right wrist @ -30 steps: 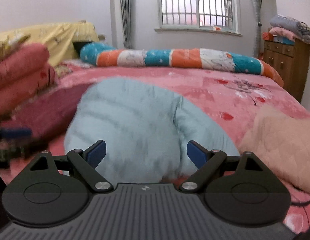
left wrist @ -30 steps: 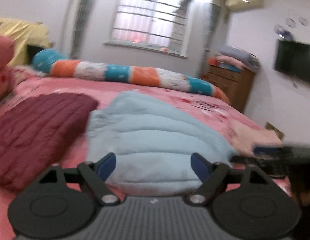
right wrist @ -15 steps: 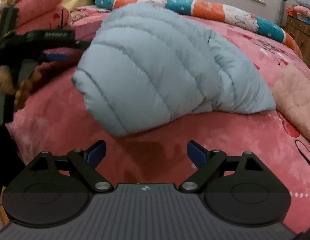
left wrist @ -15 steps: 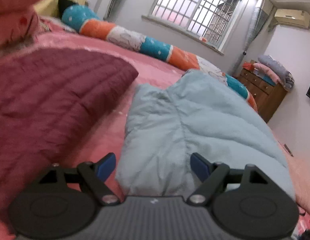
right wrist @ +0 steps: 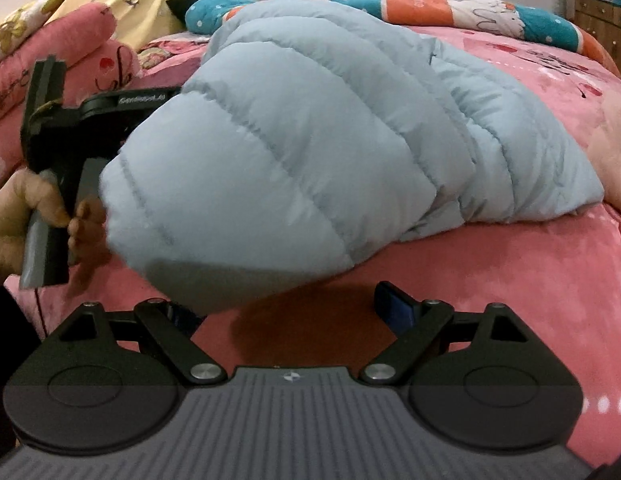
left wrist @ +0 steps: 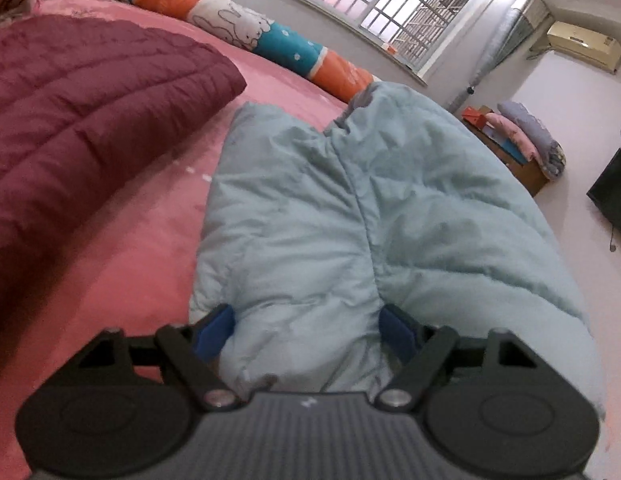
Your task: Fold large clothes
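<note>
A bed with a pink sheet fills the lower and middle frame in both views. Directly on it lies a pale blue puffer jacket, bunched at centre frame. At the upper left of the left wrist view a dark maroon quilted garment lies beside it, apart from it. A long bolster striped in teal, orange and white runs along the far edge, near the top. At the right edge of the right wrist view rests a pale pink item, possibly a blanket. Pink rolled bedding sits at the upper left.
</note>
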{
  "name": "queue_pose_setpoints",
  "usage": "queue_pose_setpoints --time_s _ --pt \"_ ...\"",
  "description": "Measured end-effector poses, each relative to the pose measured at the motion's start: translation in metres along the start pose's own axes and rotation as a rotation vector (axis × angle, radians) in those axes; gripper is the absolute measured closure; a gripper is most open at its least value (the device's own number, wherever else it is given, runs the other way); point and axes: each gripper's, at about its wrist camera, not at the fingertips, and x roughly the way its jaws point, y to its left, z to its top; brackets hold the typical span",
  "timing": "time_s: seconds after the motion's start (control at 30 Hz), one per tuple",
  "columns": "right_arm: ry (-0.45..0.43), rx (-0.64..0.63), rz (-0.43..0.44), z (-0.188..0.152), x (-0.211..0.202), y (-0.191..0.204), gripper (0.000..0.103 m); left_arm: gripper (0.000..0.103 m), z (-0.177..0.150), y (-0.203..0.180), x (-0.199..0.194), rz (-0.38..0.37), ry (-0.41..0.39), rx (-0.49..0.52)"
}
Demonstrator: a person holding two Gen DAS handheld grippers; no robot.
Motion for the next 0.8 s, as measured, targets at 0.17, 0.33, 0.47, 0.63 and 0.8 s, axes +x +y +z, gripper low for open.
queue_pose_setpoints --time_s 0.17,0.33,0.47,0.63,0.8 --pt "-0.060 0.052 -0.013 0.007 -0.005 -0.007 0.000 0.064 -0.007 -0.010 0.000 0.008 0.007 0.016" --pt "-0.216 0.112 -0.066 0.018 -0.024 -0.023 0.000 0.085 -0.003 -0.026 -0.003 -0.023 0.000 0.066" --pt "-0.292 0.206 -0.112 0.034 -0.027 -0.047 0.000 0.093 0.002 -0.048 -0.011 -0.079 -0.012 0.096" --pt "-0.298 0.355 -0.094 0.044 -0.010 -0.067 0.000 0.093 -0.004 -0.082 -0.018 -0.147 -0.011 0.178" --pt "-0.273 0.462 -0.055 0.040 0.008 -0.076 0.005 0.082 -0.018 -0.073 0.005 -0.093 0.056 0.172"
